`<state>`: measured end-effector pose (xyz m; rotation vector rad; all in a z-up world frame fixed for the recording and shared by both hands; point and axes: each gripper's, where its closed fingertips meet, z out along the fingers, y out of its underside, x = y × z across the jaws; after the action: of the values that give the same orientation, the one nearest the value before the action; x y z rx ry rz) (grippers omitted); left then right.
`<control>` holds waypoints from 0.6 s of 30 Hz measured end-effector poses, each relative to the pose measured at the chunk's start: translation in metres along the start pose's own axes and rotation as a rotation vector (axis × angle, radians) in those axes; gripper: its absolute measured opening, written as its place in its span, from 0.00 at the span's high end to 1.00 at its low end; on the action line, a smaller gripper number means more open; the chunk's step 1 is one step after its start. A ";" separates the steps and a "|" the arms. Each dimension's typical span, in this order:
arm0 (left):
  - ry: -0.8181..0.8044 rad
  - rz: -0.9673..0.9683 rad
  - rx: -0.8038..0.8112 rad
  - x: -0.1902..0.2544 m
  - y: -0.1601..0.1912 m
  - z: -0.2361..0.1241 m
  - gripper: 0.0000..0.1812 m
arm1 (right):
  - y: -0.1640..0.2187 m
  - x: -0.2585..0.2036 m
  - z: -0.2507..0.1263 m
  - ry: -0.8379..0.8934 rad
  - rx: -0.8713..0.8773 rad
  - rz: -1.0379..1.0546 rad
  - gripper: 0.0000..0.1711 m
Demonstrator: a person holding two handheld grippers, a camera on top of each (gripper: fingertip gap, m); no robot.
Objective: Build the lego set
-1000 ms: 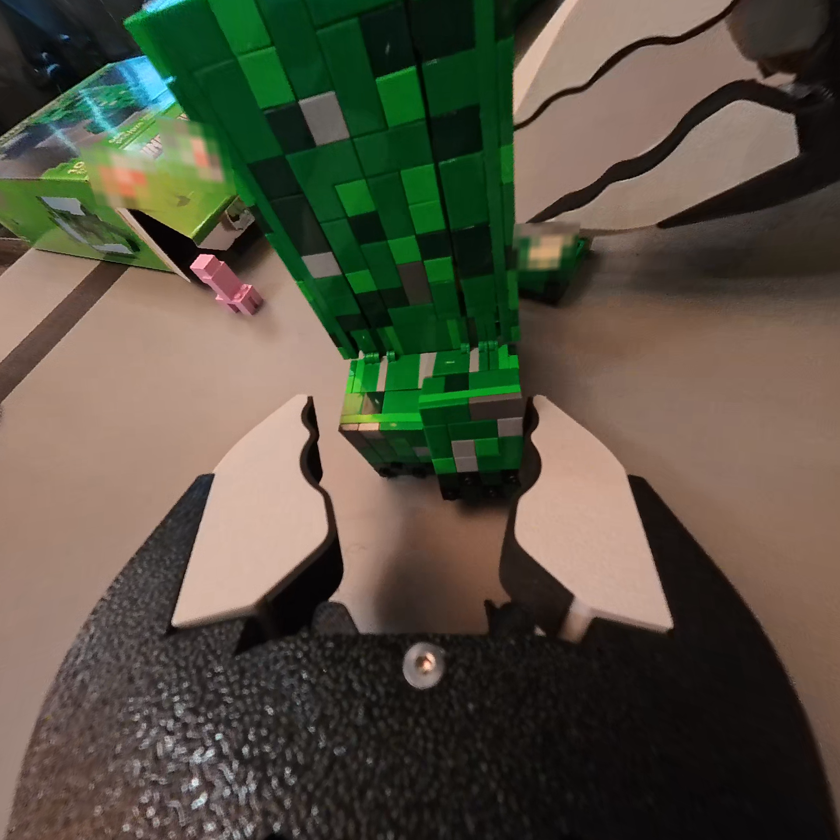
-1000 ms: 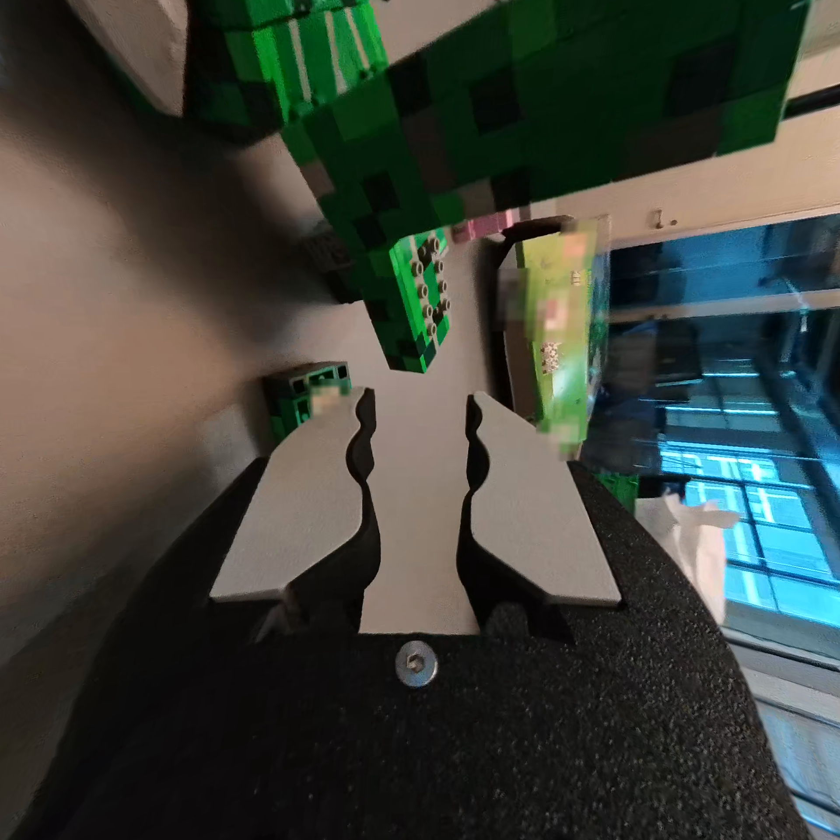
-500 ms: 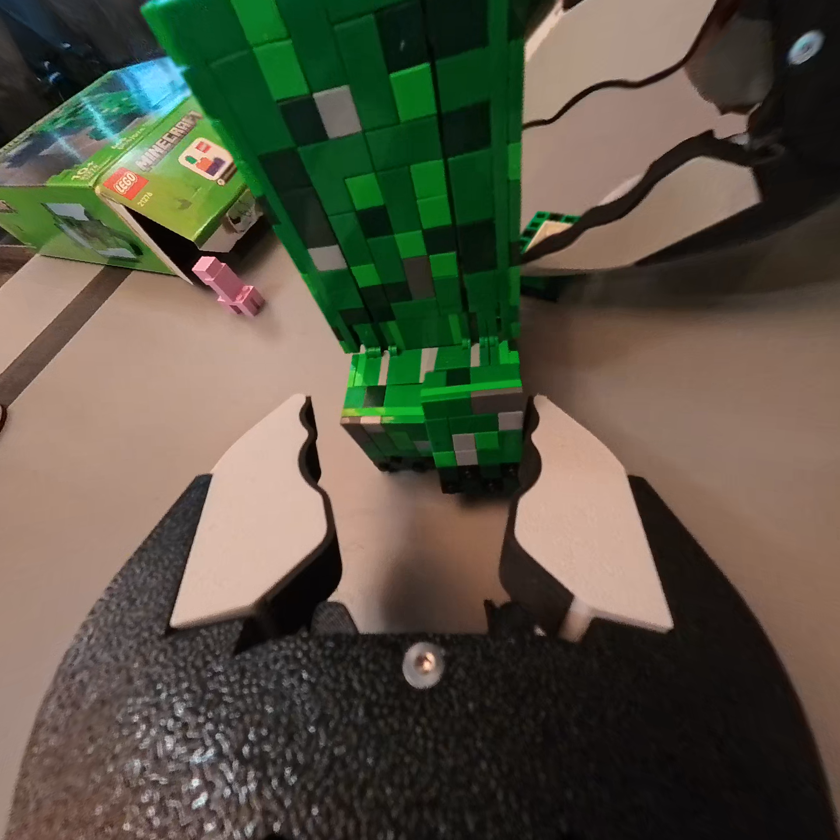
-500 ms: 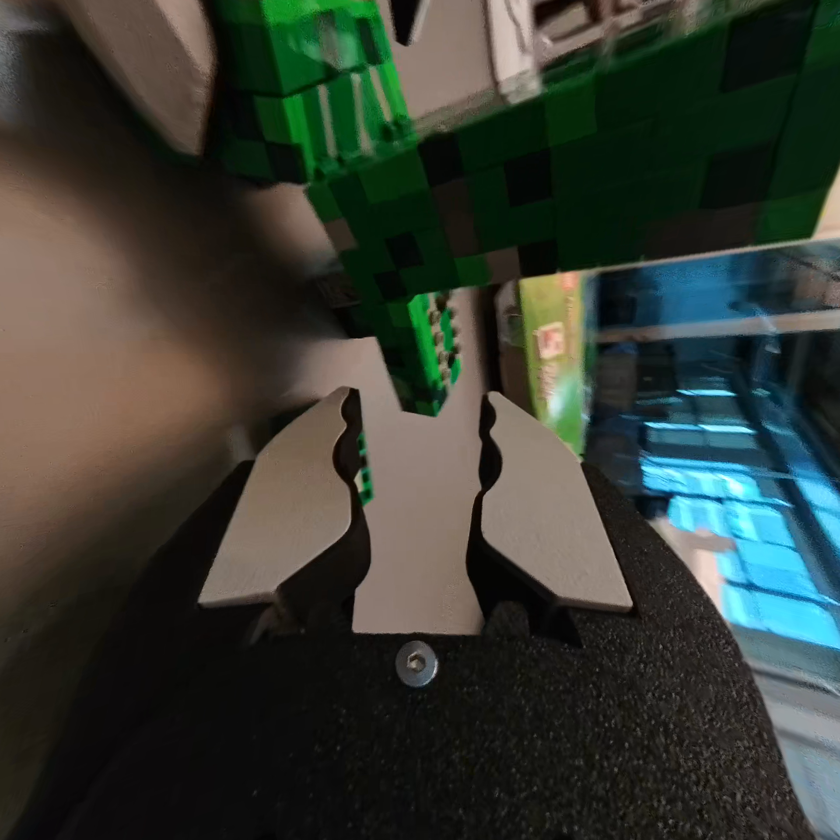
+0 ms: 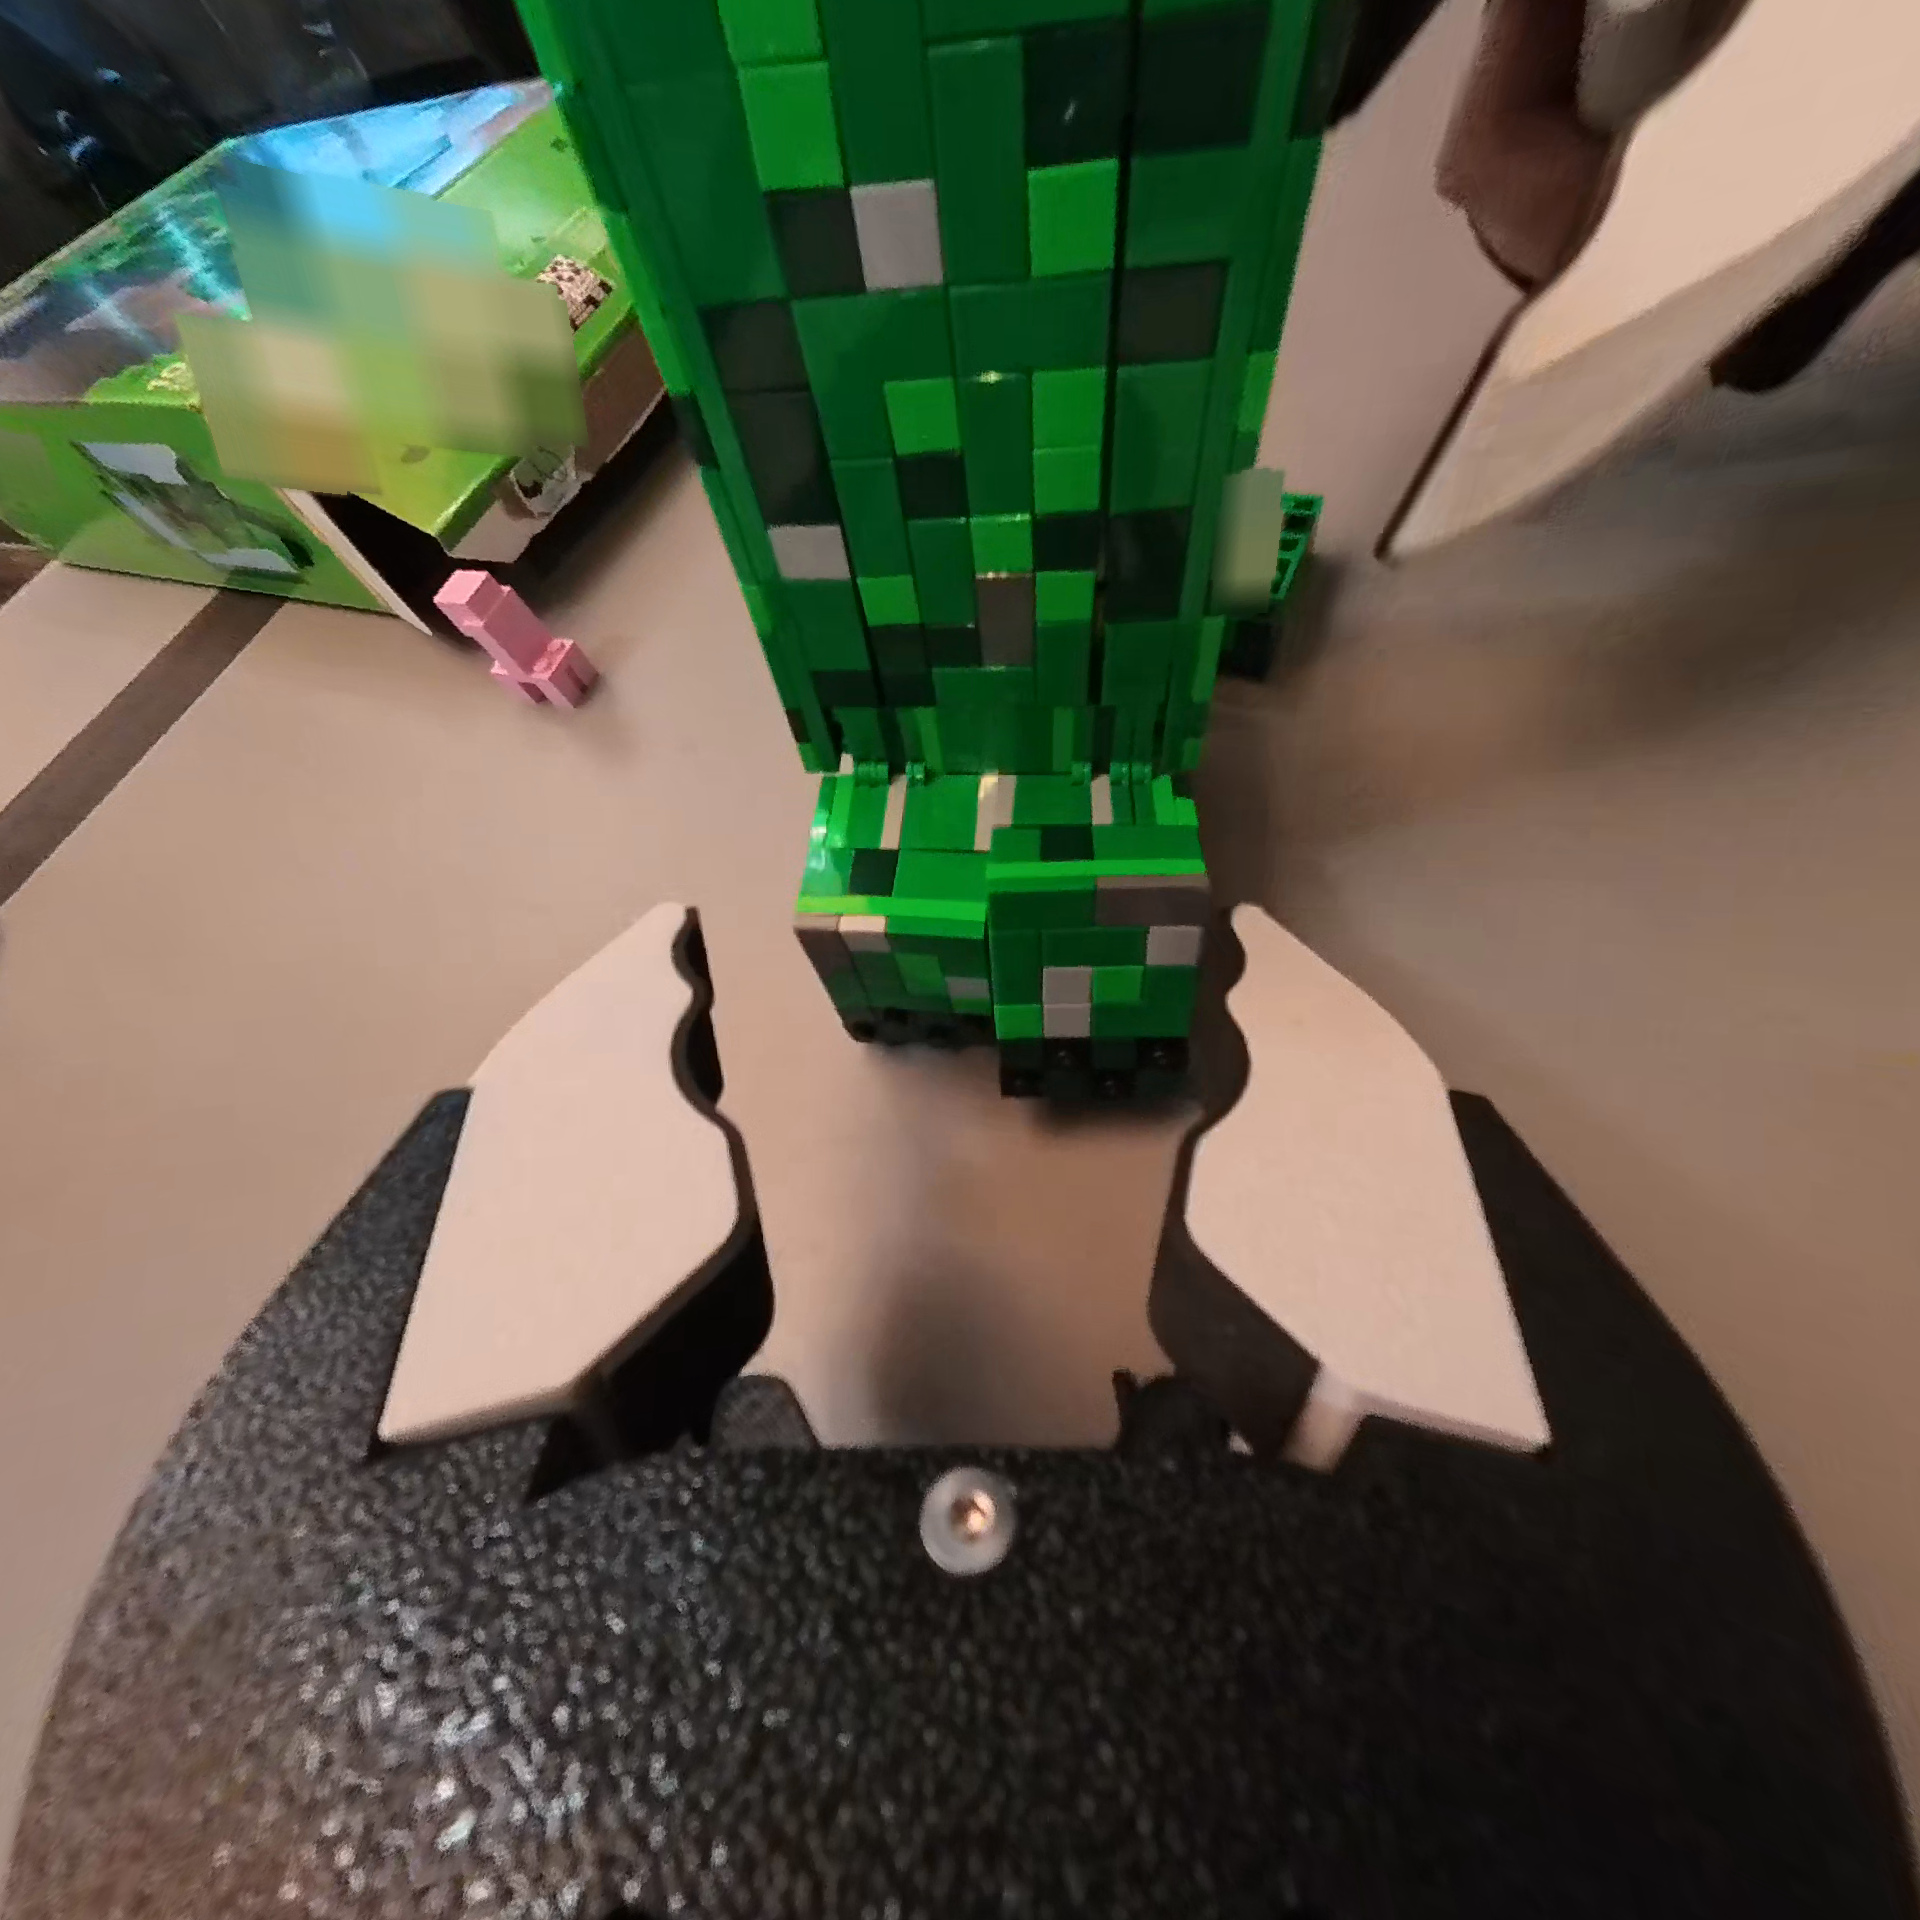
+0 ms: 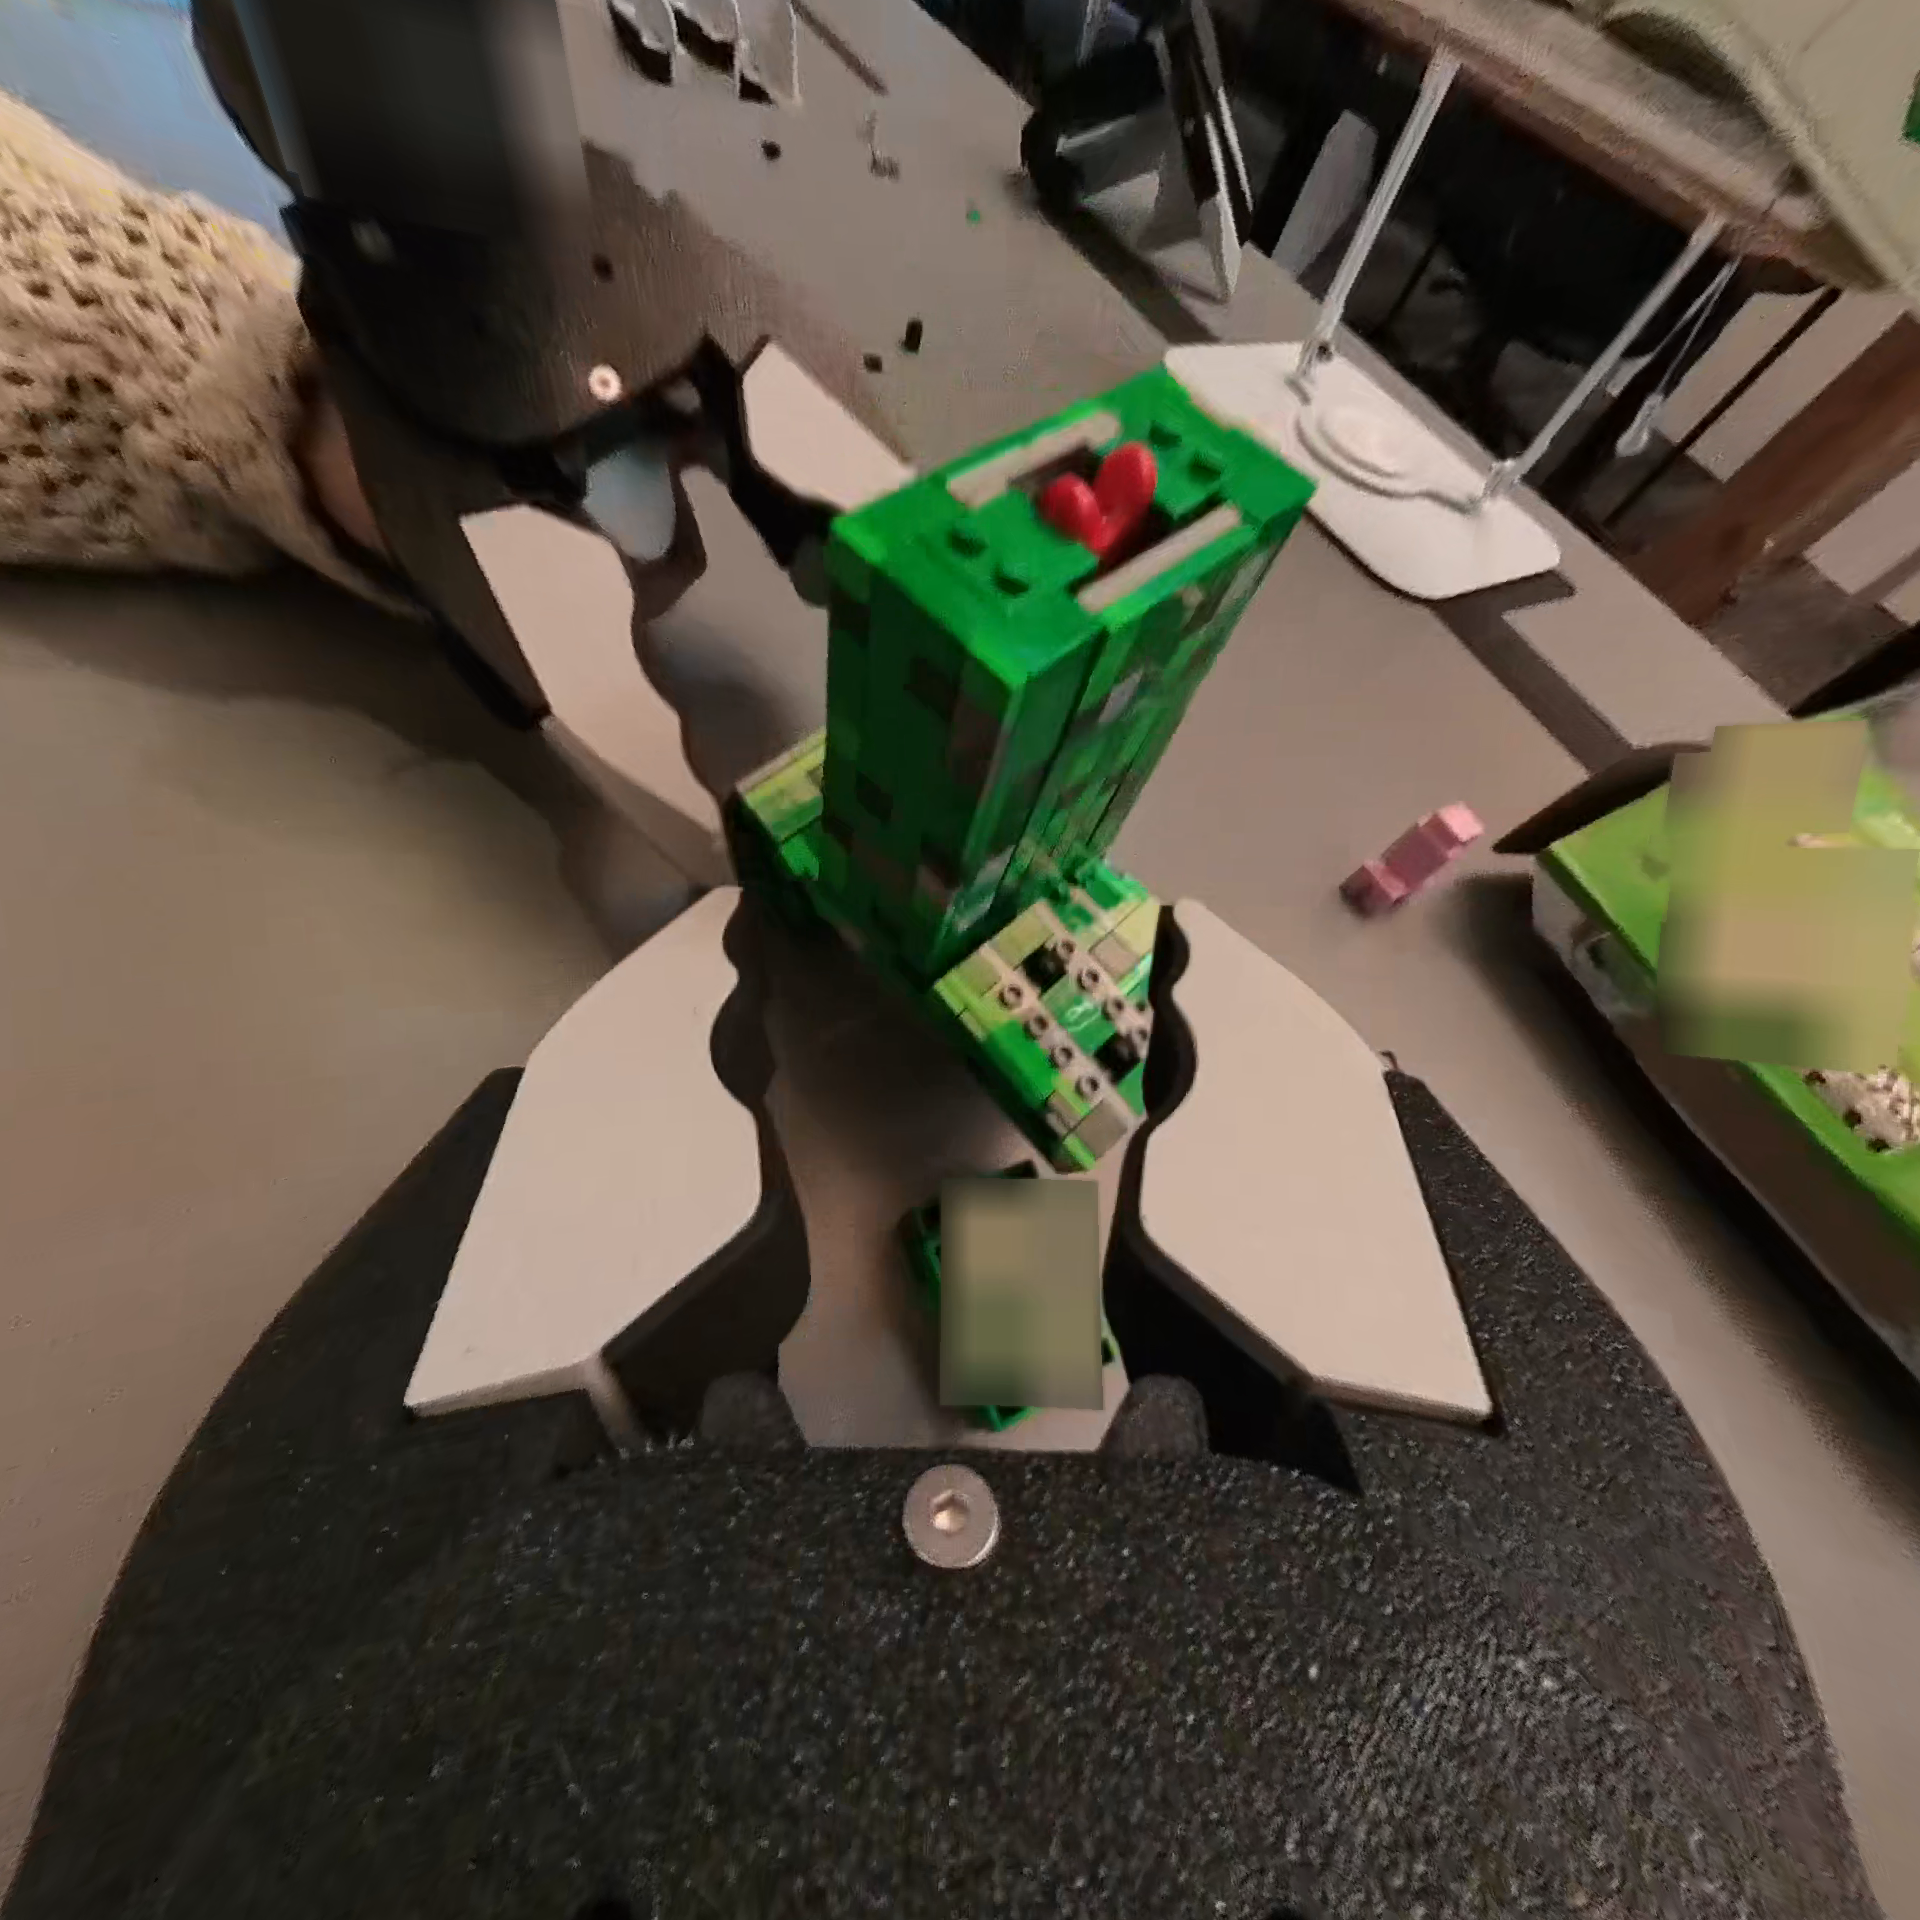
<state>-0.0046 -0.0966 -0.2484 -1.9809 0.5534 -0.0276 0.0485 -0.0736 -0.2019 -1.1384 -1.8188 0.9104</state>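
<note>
A tall green pixel-patterned lego body (image 5: 987, 416) stands on its blocky feet (image 5: 997, 935) on the grey table. My left gripper (image 5: 961, 930) is open around the front feet; its right finger touches them and its left finger stands apart. In the right wrist view I look down on the body (image 6: 1039, 665), with a red piece (image 6: 1101, 499) in its open top. My right gripper (image 6: 951, 920) is open with the studded rear foot section (image 6: 1070, 1008) between its fingers. A small green block (image 6: 997, 1413) lies below it. The left gripper (image 6: 665, 665) shows beyond the body.
The green set box (image 5: 312, 416) lies at the back left, with a pink pig figure (image 5: 520, 644) in front of it. Both show at the right in the right wrist view, box (image 6: 1590, 904) and pig (image 6: 1413, 857). A white stand base (image 6: 1403, 488) sits behind. A knitted sleeve (image 6: 104, 395) is at the left. The pink pig figure (image 5: 520, 644) is about 15 cm from my left fingertips. My right wrist view (image 6: 1404, 856) looks at it from another angle.
My right gripper has swung from a sideways pose to above and behind the figure, and has opened wider. The left gripper has hardly moved.
</note>
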 end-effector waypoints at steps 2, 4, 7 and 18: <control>0.000 -0.008 0.006 0.002 0.003 -0.009 0.51 | -0.008 0.003 -0.002 -0.006 0.016 -0.001 0.57; 0.000 0.000 0.020 0.004 0.004 -0.019 0.54 | -0.016 0.003 -0.006 -0.039 0.057 0.016 0.56; 0.034 0.005 0.049 0.014 0.003 -0.032 0.61 | -0.034 0.007 -0.015 -0.089 0.136 0.025 0.52; 0.245 0.033 0.106 0.057 0.000 -0.047 0.87 | -0.061 -0.001 -0.001 -0.566 0.140 -0.068 0.37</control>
<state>0.0343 -0.1585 -0.2392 -1.8761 0.7272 -0.2765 0.0277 -0.0954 -0.1483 -0.7694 -2.1757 1.3962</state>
